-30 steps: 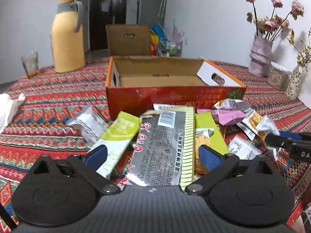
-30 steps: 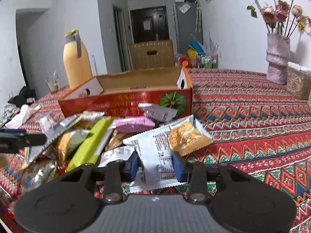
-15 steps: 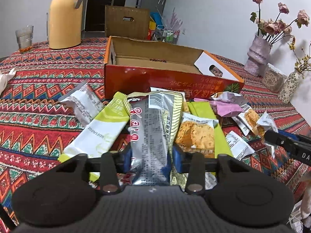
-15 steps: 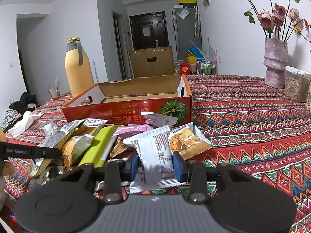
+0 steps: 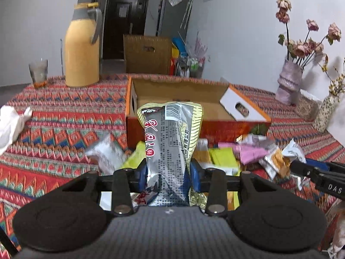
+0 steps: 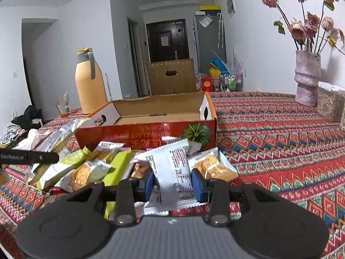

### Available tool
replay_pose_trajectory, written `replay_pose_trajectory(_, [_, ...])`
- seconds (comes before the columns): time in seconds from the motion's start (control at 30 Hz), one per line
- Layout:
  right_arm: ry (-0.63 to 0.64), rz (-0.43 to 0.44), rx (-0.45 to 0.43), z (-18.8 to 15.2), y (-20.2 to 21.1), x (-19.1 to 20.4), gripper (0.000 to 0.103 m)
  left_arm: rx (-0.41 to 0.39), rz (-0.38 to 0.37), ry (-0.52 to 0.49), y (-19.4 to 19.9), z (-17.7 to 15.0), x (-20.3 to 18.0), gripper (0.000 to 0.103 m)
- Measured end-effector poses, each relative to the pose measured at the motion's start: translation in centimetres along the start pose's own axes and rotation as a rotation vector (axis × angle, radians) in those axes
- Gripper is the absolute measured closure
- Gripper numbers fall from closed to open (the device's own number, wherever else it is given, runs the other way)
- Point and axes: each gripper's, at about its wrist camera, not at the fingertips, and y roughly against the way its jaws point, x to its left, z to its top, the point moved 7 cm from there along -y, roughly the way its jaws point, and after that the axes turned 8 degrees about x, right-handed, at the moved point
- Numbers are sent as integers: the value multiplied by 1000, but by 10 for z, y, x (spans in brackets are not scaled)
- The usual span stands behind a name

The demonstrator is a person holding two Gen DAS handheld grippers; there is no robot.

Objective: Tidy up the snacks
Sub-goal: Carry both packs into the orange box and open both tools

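Observation:
My left gripper [image 5: 168,176] is shut on a long silver snack bag [image 5: 170,142] with yellow stripes and holds it up, above the pile and in front of the box. My right gripper [image 6: 172,182] is shut on a white snack packet [image 6: 172,168] lifted off the pile. An open orange cardboard box [image 5: 194,127] stands just behind the pile and also shows in the right wrist view [image 6: 151,131]; its floor looks bare. Several snack packets [image 6: 90,170] lie heaped in front of the box, green, pink and white ones among them.
A yellow thermos [image 5: 83,47] and a glass [image 5: 38,73] stand at the back left. A white cloth [image 5: 10,125] lies at the left. A vase of dried flowers [image 6: 307,77] and a small container [image 6: 330,105] stand at the right. Patterned tablecloth [image 6: 280,133] covers the table.
My left gripper closed on the silver bag and lifted it off the pile. My right gripper stayed shut on the white packet and raised it a little.

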Motion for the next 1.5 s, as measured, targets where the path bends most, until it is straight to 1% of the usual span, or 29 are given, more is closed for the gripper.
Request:
replay_pose_trajectory(0.2, [28, -6, -53, 26, -6, 7, 67, -55, 19, -8, -1, 30, -9, 63])
replay_pose_trajectory(0.43, [71, -15, -119, 73, -20, 17, 67, -89, 48, -18, -13, 67, -19, 63])
replay_pose_trajectory(0.67, [78, -29, -129, 118, -54, 20, 67, -111, 84, -15, -34, 106, -24, 63])
replay_pose_trajectory(0.83, [69, -44, -102, 143, -89, 18, 67, -105, 115, 8, -62, 125, -22, 63])
replay_pose_trajectory(0.97, [37, -59, -62, 152, -123, 14, 67, -93, 155, 30, -90, 132, -17, 63])
replay_pose_trajectory(1.03, [2, -67, -43, 150, -139, 9, 67, -72, 163, 42, -105, 129, -14, 63])
replay_pose_trajectory(1.1, [-7, -81, -38, 144, -151, 6, 67, -72, 168, 35, -112, 122, -12, 63])
replay_pose_trajectory(1.17, [4, -80, -13, 136, -161, 4, 67, -66, 160, 31, -118, 118, -10, 63])
replay_pose_trajectory(1.3, [4, -68, 11, 134, -170, 1, 67, -39, 138, 35, -128, 113, -5, 63])
replay_pose_trajectory(1.37, [3, -68, 28, 131, -174, 1, 67, -34, 123, 43, -131, 111, -4, 57])
replay_pose_trajectory(1.43, [2, -71, 42, 130, -177, 1, 66, -32, 100, 52, -134, 110, -1, 42])
replay_pose_trajectory(1.47, [1, -72, 46, 131, -178, 1, 66, -37, 99, 53, -133, 109, -1, 39])
replay_pose_trajectory(1.5, [-1, -75, 43, 130, -177, 0, 62, -45, 95, 56, -130, 109, -1, 32])
